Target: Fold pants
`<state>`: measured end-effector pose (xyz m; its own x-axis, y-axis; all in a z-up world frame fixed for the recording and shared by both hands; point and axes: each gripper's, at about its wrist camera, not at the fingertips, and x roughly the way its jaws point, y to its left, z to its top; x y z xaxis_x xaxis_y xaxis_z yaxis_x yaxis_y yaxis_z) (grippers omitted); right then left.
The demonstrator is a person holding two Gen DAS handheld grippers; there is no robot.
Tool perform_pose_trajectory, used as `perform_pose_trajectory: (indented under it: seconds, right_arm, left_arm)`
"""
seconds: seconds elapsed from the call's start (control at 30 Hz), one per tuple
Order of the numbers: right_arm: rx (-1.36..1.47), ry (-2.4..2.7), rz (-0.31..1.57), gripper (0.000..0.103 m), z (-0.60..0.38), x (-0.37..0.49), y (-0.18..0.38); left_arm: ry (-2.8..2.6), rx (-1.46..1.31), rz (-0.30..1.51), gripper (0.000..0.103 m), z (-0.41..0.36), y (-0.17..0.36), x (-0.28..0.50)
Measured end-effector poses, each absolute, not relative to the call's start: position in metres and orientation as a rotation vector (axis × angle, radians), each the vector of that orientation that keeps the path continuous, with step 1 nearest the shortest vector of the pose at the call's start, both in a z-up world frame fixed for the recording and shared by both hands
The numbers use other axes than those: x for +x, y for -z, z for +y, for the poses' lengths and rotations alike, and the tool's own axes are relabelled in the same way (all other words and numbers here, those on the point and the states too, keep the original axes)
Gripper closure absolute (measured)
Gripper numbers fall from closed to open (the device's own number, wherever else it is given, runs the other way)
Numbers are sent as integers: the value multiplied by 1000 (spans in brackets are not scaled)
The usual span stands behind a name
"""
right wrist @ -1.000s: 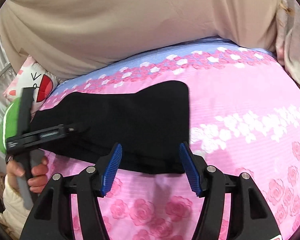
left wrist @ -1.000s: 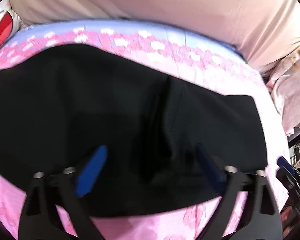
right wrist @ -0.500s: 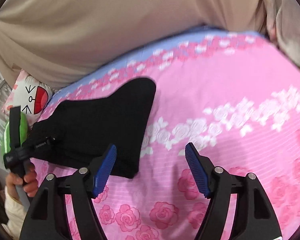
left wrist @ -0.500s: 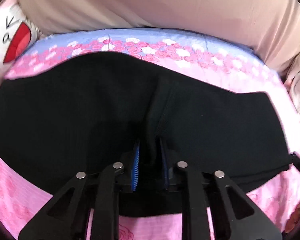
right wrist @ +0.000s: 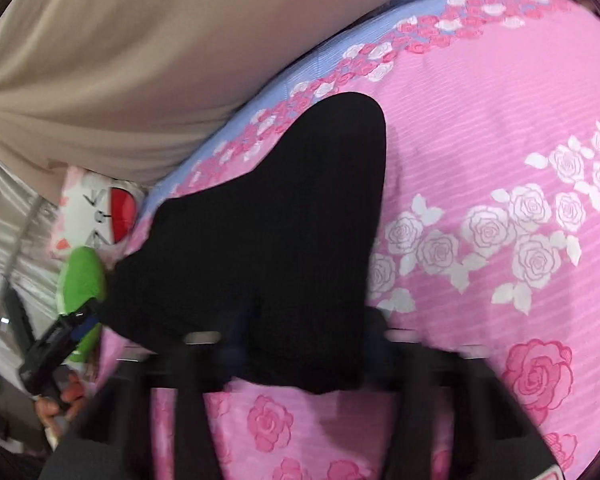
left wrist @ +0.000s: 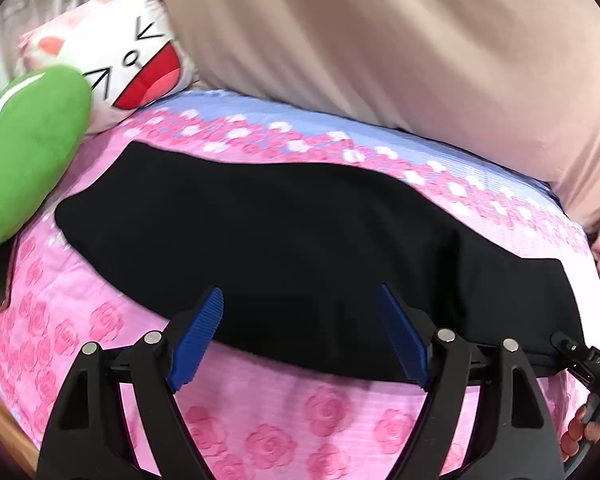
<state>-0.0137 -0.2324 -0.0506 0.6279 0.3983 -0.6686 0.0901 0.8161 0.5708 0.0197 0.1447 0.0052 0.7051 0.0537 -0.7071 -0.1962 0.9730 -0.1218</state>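
The black pants [left wrist: 300, 248] lie flat as a long band across the pink rose bedsheet [left wrist: 284, 432]. My left gripper [left wrist: 300, 336] is open, its blue pads over the near edge of the pants, holding nothing. In the right wrist view the pants [right wrist: 268, 240] run from the middle to the lower left. My right gripper [right wrist: 300, 344] is motion-blurred; its fingers straddle the near right end of the pants and its jaw state is unclear. The right gripper's body also shows at the left wrist view's right edge [left wrist: 584, 364].
A beige cloth [left wrist: 380, 40] hangs behind the bed. A white cartoon pillow [left wrist: 132, 52] and a green plush [left wrist: 24, 160] lie at the left end. The left gripper and hand show at the right wrist view's lower left [right wrist: 56, 356].
My left gripper was shut on a pinch of the pants half a second ago; it has let go, opened and drawn back. My right gripper moved left onto the pants' end.
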Motion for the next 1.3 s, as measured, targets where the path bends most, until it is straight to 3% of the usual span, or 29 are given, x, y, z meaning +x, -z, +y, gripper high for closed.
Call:
perform_pose_trajectory:
  seconds: [0.07,0.17,0.6,0.7,0.73,0.77,0.87,0.93,1.2,1.23,1.27,1.3]
  right_arm:
    - [597,-172,861,85,-227,-18,42]
    - [522,-109,818,89,-229,-30,23]
    - [475,115,797,89,-331,-98,12]
    - [470,139,855,80,-353,-115,24]
    - [466,150,865,73,-354,-117,26]
    - [431,206,850,62,-351,-123,22]
    - [242,314,696,47,-315,-139,-14]
    - [180,194,642,42,-282,-139,-33]
    - [-65,-158,826,44,-153,-82,7]
    - [-78,-145,842,47,-152,-77,13]
    - [-77,-131,863,64,-154,-70,21]
    - [-69,-129,880,73,-159,-65,26]
  left_arm:
    - [-142,-209,783,26,149,-3,15]
    - [-138,-205,782,26,146,-3,7]
    - [-84,-130,793,26,109,-2,5]
    - [-65,-108,818,26,96,8,9]
    - [-62,-101,829,26,91,12,12]
    - [-60,-95,840,26,87,16,14]
    - [-57,-88,858,26,79,23,16]
    - [-51,-87,857,26,77,22,15]
    - [-56,-102,847,19,91,18,1]
    - [-59,-103,845,19,95,18,-2]
    - [-63,-107,841,19,99,17,-4]
    - [-69,-115,840,19,104,17,-6]
